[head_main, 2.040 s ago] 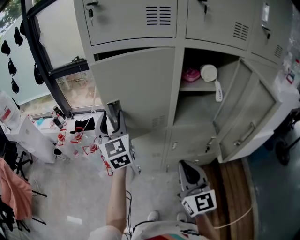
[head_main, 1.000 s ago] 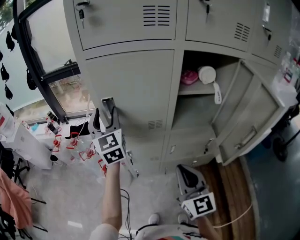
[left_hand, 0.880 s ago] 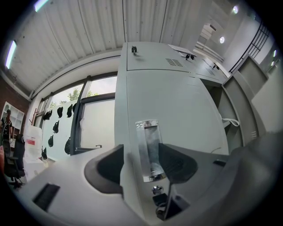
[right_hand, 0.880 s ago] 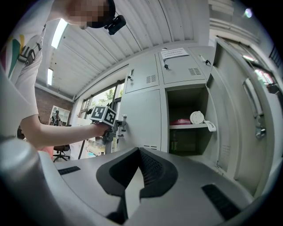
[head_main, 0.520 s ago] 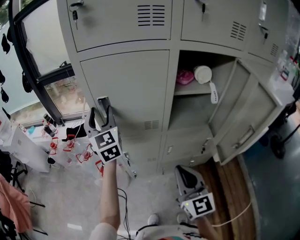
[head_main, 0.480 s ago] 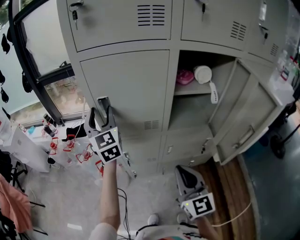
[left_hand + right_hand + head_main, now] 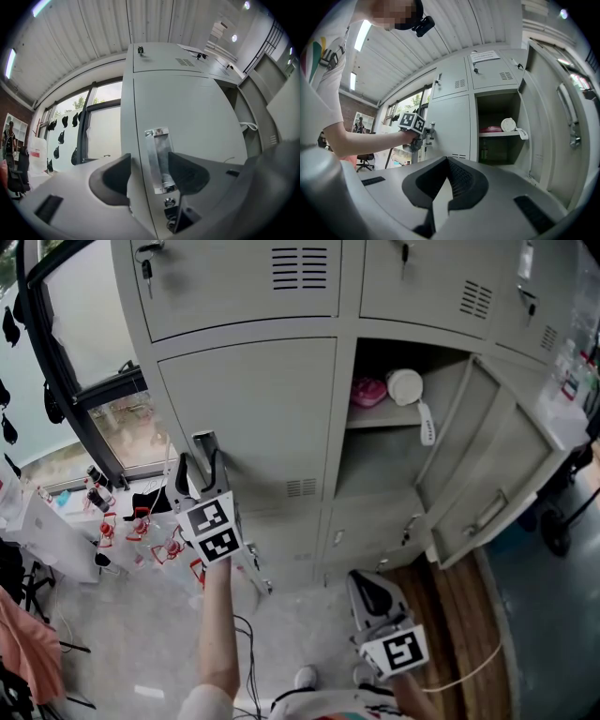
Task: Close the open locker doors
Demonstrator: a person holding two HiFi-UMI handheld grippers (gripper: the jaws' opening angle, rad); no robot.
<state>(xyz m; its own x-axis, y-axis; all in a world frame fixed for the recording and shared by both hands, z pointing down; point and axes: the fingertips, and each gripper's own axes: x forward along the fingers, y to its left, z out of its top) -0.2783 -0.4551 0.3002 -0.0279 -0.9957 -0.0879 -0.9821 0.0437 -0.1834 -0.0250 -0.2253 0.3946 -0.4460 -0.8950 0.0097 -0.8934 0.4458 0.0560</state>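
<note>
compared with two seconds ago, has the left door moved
Yes. The left door has swung inward toward the locker frame: the dark gap along its top edge has closed, and it now sits flush.

The locker doors (image 7: 253, 409) are smooth sheet metal in matt grey paint. The left door's handle plate (image 7: 158, 159) is bare, glossy metal. The left tongs (image 7: 149, 169) and right tongs (image 7: 449, 183) look like matt grey plastic, and the right pair's inner faces are dark and ribbed. Wood planks (image 7: 461, 606) lie at near right.
</note>
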